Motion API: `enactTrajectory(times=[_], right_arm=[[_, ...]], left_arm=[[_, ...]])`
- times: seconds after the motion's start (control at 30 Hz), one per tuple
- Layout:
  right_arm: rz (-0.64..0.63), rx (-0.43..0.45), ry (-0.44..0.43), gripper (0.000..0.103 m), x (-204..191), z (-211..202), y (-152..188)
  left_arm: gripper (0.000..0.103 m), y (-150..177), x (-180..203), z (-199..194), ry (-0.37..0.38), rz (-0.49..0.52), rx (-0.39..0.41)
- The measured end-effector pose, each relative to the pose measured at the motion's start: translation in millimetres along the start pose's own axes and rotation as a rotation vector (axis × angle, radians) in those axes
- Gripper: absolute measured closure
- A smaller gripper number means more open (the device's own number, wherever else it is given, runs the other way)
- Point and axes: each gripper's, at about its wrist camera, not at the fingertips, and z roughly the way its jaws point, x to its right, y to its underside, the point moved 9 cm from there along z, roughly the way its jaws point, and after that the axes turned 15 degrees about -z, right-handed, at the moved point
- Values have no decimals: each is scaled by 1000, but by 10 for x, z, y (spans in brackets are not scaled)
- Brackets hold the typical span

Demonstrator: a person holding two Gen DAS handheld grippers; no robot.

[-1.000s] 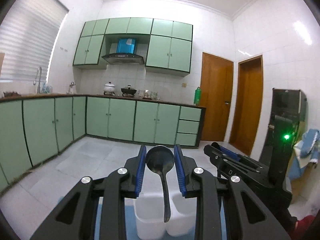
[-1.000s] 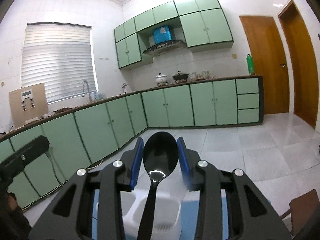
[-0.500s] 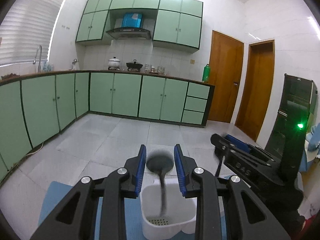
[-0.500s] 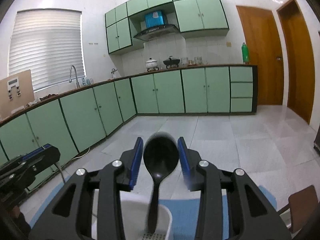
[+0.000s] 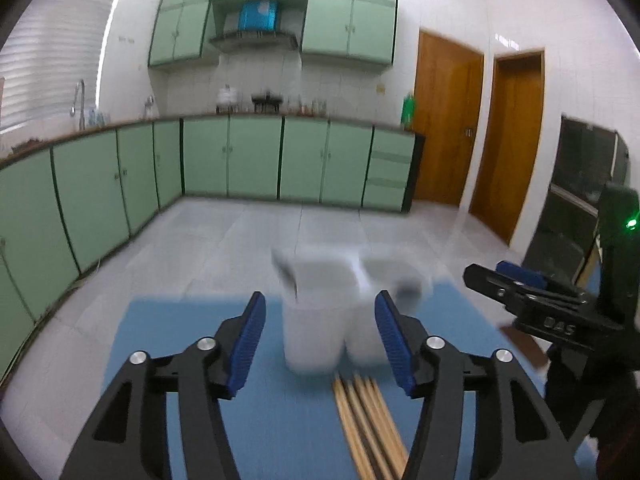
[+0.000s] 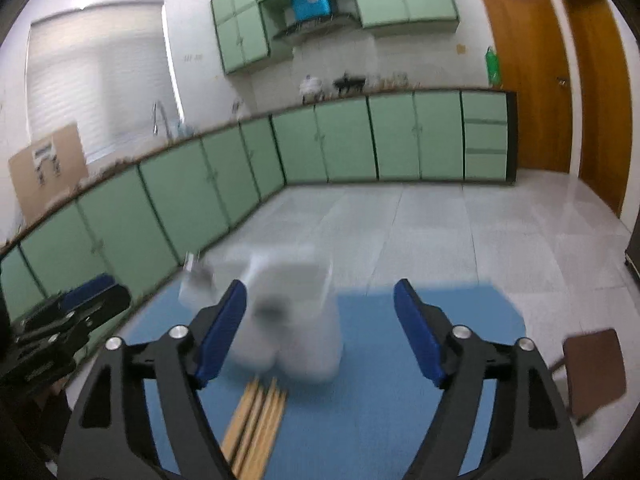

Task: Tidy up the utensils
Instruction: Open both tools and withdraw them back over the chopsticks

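Observation:
A white two-compartment utensil holder (image 5: 320, 312) stands on a blue mat (image 5: 200, 360); it also shows, blurred, in the right wrist view (image 6: 296, 320). A grey spoon (image 5: 286, 270) sticks out of its left compartment, and a dark spoon (image 5: 406, 286) lies in the right one. Several wooden chopsticks (image 5: 368, 416) lie on the mat in front of the holder, also in the right wrist view (image 6: 256, 420). My left gripper (image 5: 320, 344) is open and empty just before the holder. My right gripper (image 6: 320, 332) is open and empty, to the holder's right.
The blue mat (image 6: 400, 360) lies on a table with a brown chair (image 6: 592, 372) at its right. The other gripper shows at the right of the left wrist view (image 5: 540, 304). Green kitchen cabinets (image 5: 240, 160) and wooden doors (image 5: 444, 120) stand beyond.
Both grippers opened and let their spoons drop into the white holder. Both have pulled back and tilted down, so the mat and chopsticks have come into view.

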Motion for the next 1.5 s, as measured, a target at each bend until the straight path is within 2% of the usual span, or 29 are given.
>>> enactTrajectory(times=[0.17, 0.3, 0.37, 0.5, 0.77, 1.0, 1.3, 1.4, 1.47, 1.5], right_arm=[[0, -172, -58, 25, -359, -227, 844], [8, -248, -84, 25, -615, -407, 1346], [4, -269, -89, 25, -701, -449, 1459], [-20, -287, -86, 25, -815, -531, 1641], [-83, -337, -99, 28, -1055, -588, 1819], [-151, -361, -60, 29, -1144, -564, 1852], [-106, -365, 30, 32, -836, -654, 1865], [-73, -346, -41, 39, -883, -687, 1876], [-76, -344, -65, 52, -937, -686, 1880], [-88, -343, -71, 56, -973, -693, 1879]], left_arm=[[43, 795, -111, -191, -34, 0, -148], [43, 1295, -231, -295, -72, -16, -222], [43, 1524, -321, -345, -104, -39, -250], [43, 1744, -389, -387, -138, -58, -268], [43, 1875, -394, -436, -143, -73, -305], [43, 1920, -406, -443, -149, -70, -317], [43, 1917, -479, -455, -164, -84, -319], [43, 1920, -472, -461, -167, -81, -316], [43, 1932, -460, -470, -168, -72, -315], [43, 1933, -453, -476, -168, -68, -314]])
